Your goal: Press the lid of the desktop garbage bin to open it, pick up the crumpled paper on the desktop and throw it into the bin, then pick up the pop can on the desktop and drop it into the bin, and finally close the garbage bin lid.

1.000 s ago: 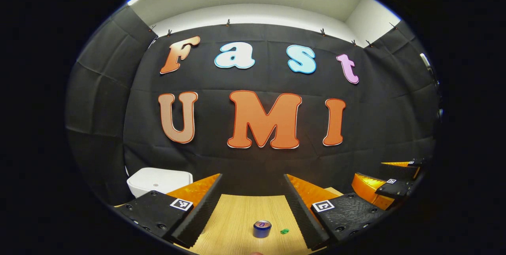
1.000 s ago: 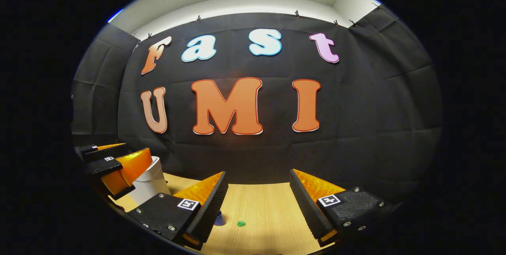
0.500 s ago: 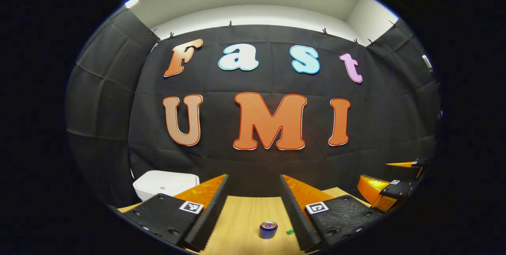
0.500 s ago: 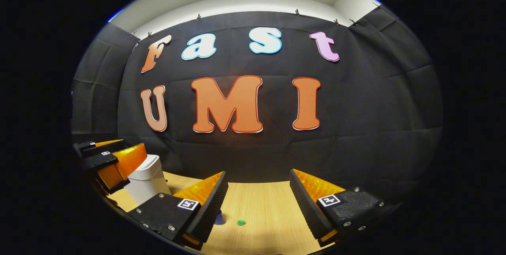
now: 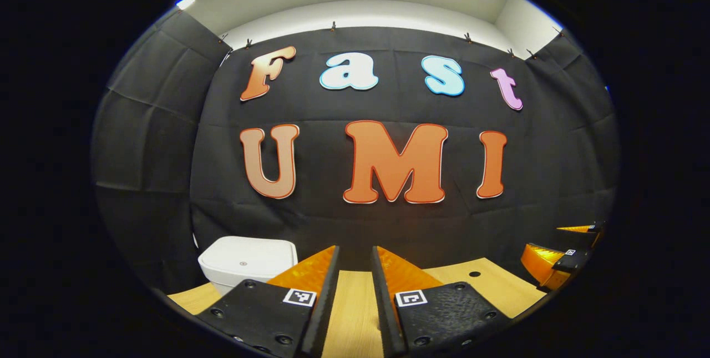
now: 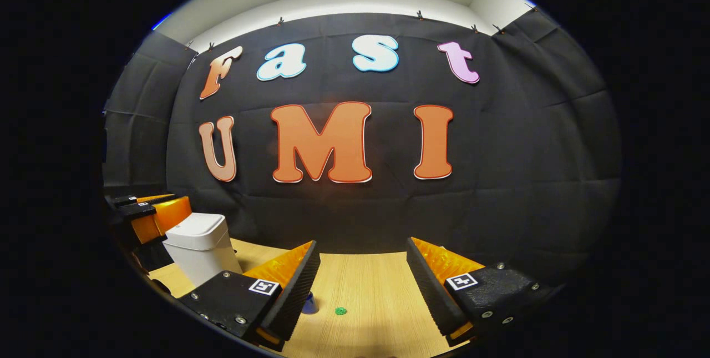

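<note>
The white desktop bin [image 5: 244, 261] stands at the back left of the wooden table [image 5: 355, 313] with its lid down. My left gripper [image 5: 355, 250] hovers low over the table, just right of the bin; its fingers stand close together with a narrow gap and nothing between them. In the right gripper view the bin [image 6: 199, 247] is at the left, with the left gripper [image 6: 161, 205] beside it. My right gripper [image 6: 363, 250] is open and empty over the table. A blue pop can [image 6: 310, 303] peeks out from behind its left finger [image 6: 288, 291].
A small green scrap [image 6: 340, 311] lies on the table [image 6: 377, 291] just right of the can. A dark hole [image 5: 474, 273] sits in the tabletop at the right. The right gripper [image 5: 546, 241] shows at the far right of the left gripper view. Black cloth walls close the back and sides.
My left gripper's fingers have closed from wide apart to a narrow gap, and it has moved toward the bin; the can has dropped out of its view. The right gripper has barely moved.
</note>
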Tool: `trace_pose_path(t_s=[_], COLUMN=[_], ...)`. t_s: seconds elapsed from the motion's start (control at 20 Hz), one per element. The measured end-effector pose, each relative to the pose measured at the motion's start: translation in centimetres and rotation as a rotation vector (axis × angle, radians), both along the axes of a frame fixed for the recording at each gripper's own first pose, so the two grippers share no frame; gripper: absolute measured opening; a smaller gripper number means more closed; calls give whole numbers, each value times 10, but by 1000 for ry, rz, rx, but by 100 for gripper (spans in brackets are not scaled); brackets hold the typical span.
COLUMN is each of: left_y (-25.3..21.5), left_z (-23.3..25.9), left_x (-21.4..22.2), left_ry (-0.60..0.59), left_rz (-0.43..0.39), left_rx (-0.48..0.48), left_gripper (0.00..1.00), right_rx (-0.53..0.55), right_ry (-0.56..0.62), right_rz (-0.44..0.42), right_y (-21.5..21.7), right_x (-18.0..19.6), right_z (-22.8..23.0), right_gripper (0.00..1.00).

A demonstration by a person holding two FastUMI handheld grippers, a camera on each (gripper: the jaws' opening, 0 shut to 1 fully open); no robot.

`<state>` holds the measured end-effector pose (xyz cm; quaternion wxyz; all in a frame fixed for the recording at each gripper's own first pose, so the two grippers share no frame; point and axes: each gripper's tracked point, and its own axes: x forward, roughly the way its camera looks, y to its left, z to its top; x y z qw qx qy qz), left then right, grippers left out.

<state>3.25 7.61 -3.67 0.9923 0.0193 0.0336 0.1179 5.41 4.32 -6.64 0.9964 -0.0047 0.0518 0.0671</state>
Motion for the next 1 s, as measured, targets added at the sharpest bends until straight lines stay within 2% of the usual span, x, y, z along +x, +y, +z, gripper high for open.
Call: trace_pose_path(t_s=[0.05,0.1,0.15,0.2,0.3,0.65,0.8,1.0], left_y=[5,12,22,32,52,142,175,202], left_z=[-2,-4,-6,-5,-8,-14,-19,-38], left_x=[1,2,1,-1,0,1,7,19], left_ry=[6,17,24,29,41,90,99,121], left_rz=[8,18,39,61,99,238,263,251], left_rx=[6,11,17,20,20,33,-5,-69], left_gripper=[36,26,22,12,1,0,0,0], right_rx=[1,2,3,3,3,0,-3,-14], right_ry=[2,4,5,5,5,16,19,18], right_rz=[1,3,5,5,6,5,-2,-15], right_y=[0,1,2,2,5,12,13,12], right_x=[0,0,1,1,2,5,5,5], right_z=[-1,-1,-2,-2,-3,-7,-9,-8], right_gripper=[93,94,94,94,94,94,93,94])
